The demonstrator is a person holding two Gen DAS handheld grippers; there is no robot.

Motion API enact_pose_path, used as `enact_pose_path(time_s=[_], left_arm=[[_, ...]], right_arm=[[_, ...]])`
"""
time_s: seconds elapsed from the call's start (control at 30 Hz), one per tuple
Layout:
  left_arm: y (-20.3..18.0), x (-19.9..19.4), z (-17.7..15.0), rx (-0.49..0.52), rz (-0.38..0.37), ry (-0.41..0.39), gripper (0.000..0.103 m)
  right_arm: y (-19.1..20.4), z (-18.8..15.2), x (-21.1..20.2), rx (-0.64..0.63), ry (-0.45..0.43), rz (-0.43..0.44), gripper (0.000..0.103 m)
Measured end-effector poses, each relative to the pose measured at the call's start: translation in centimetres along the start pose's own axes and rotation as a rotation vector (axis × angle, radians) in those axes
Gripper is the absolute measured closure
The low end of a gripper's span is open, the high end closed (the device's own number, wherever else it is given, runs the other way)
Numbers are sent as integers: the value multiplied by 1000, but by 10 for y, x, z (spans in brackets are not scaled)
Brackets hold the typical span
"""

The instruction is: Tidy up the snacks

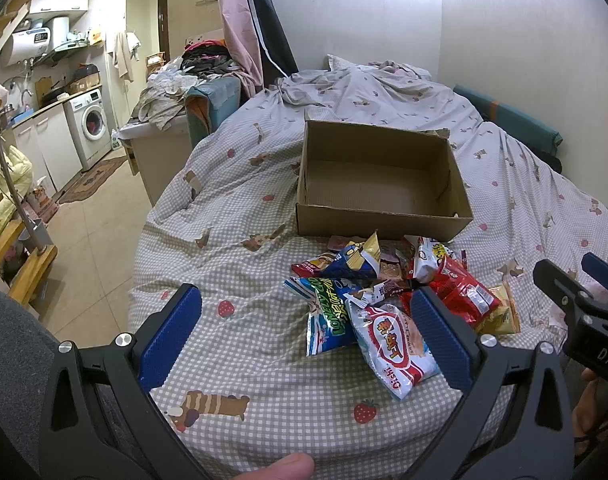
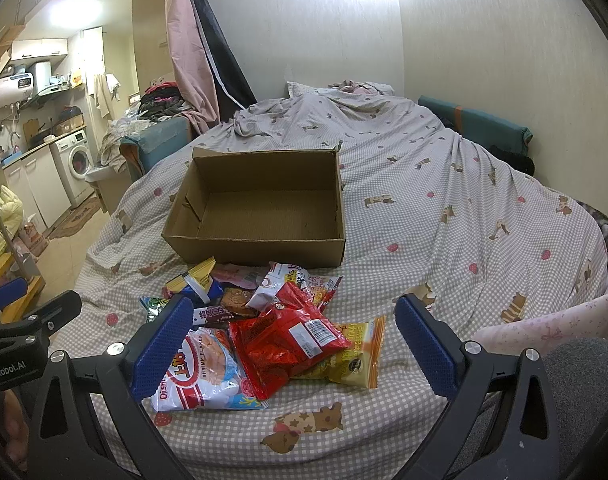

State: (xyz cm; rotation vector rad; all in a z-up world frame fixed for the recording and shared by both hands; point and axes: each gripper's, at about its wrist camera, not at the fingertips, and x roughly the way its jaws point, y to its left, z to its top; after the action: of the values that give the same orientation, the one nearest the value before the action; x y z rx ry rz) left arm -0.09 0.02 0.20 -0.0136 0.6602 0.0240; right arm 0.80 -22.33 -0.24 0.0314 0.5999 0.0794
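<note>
Snack packets lie heaped on the checked bedsheet [image 2: 443, 216], just short of the open brown cardboard box [image 2: 260, 216], whose floor is seen bare. The left gripper [image 1: 305, 334] is held wide open with nothing between its blue pads [image 1: 170, 336]; the white-and-red shrimp-flakes bag [image 1: 395, 344] lies just inside its right-hand finger. The right gripper [image 2: 292, 344] is likewise spread wide and holds nothing, and the crinkled red foil packet [image 2: 288, 340] rests between its fingers, overlapping the yellow-gold pouch [image 2: 355, 354]. No packet appears to be boxed yet. For a clean first pick, the topmost packet is probably best taken, pinched across a flat edge so that neighbours are not dragged, then carried forward beyond the fingertips and released low inside the box.
</note>
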Motion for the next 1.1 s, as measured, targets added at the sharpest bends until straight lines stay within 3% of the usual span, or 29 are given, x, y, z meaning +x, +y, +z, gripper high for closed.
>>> enact_pose_path(time_s=[1.1], left_arm=[[3, -2, 0, -7, -4, 7, 0]], right_arm=[[-2, 0, 0, 7, 1, 0, 0]])
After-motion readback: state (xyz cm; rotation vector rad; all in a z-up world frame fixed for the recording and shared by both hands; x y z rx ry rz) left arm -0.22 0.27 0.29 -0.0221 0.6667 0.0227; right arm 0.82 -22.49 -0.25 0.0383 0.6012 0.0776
